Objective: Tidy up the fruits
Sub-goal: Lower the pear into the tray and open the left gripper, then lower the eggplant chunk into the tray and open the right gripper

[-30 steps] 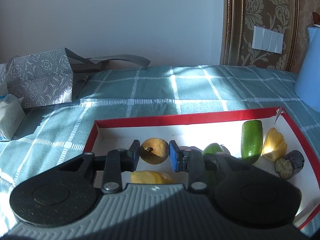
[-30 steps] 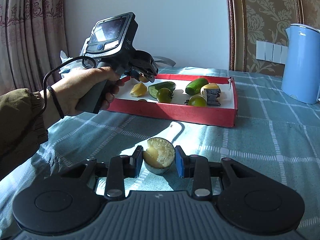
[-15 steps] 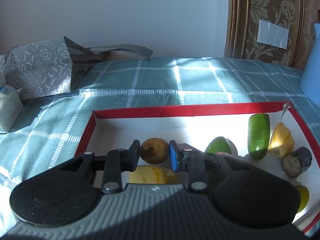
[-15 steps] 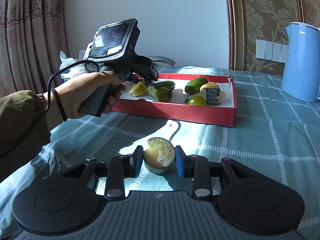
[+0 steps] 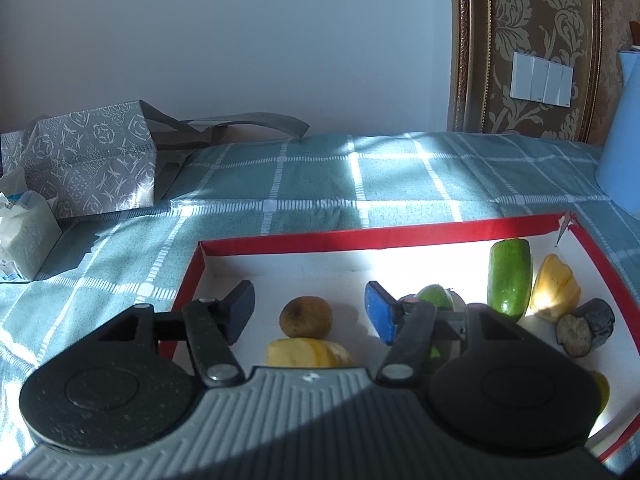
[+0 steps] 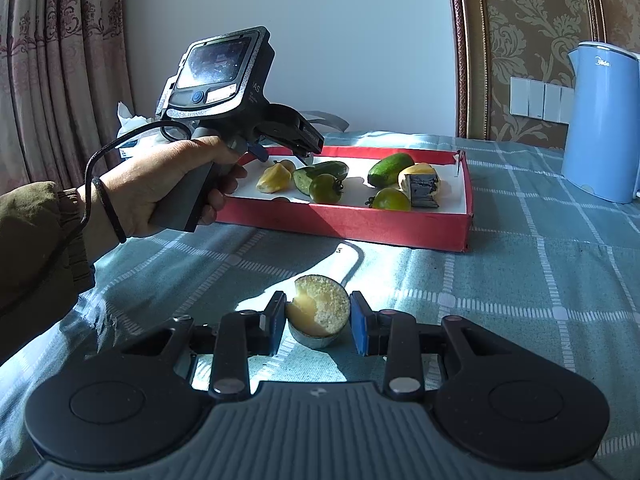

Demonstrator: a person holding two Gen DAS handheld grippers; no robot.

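A red box (image 5: 360,235) with a white floor holds the fruit pieces. In the left wrist view my left gripper (image 5: 310,314) is open above the box, with a brown kiwi (image 5: 306,317) lying loose between its jaws and a yellow piece (image 5: 308,354) just in front. A green cucumber chunk (image 5: 509,276), a yellow piece (image 5: 554,288) and a dark eggplant piece (image 5: 586,326) lie at the right. In the right wrist view my right gripper (image 6: 318,322) is shut on a halved fruit with a pale grainy cut face (image 6: 318,308), on the tablecloth before the box (image 6: 348,224).
A blue kettle (image 6: 600,120) stands at the right behind the box. A patterned grey bag (image 5: 84,160) and a tissue pack (image 5: 24,236) sit at the left. The table has a teal checked cloth (image 6: 540,300). The hand holding the left gripper (image 6: 160,184) is left of the box.
My left gripper has opened and let go of the brown kiwi, which now lies in the box. The right gripper has stayed still on the halved fruit.
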